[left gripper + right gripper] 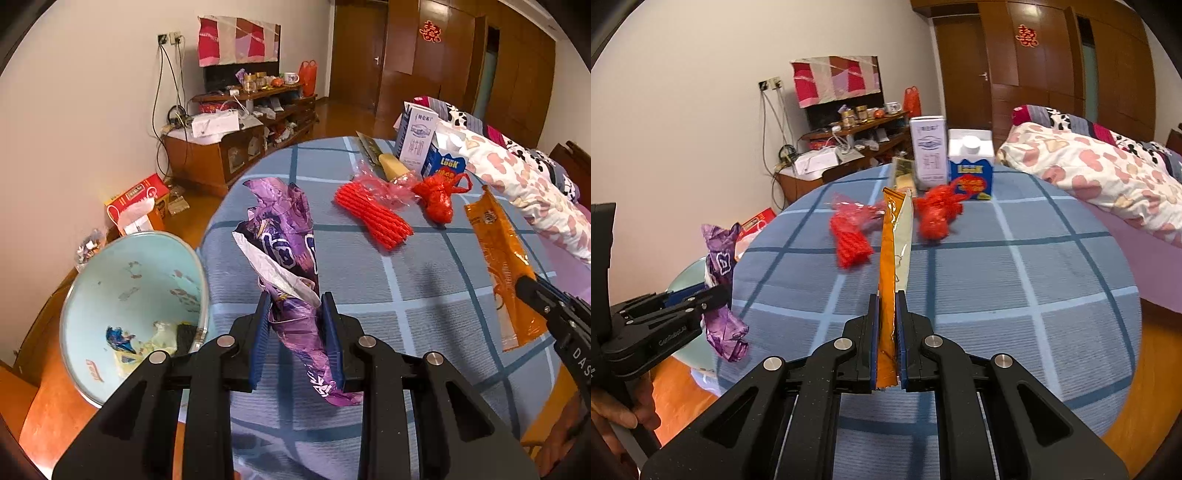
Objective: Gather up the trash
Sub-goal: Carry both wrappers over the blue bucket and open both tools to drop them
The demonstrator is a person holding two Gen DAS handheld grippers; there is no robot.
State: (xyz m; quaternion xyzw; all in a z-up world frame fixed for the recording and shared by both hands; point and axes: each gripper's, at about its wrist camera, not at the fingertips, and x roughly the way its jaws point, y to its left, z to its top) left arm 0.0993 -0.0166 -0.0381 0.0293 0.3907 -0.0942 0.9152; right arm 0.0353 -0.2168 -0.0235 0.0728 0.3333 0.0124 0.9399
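Two grippers lift wrappers above a checked table.
Left gripper (295, 314) pinches a purple wrapper (284, 236); right gripper (887, 314) clamps an orange packet (888, 258). The bin (136, 295), at eight o'clock, is mostly hidden in the right view.

Two grippers, left (295, 306) and right (887, 299). One purple wrapper (284, 236). One orange wrapper (886, 266). One red bundle of sticks (373, 216). One red net bag (437, 201). Two cartons, white (415, 138) and blue (445, 158). One bin (136, 295). One round table (424, 280).
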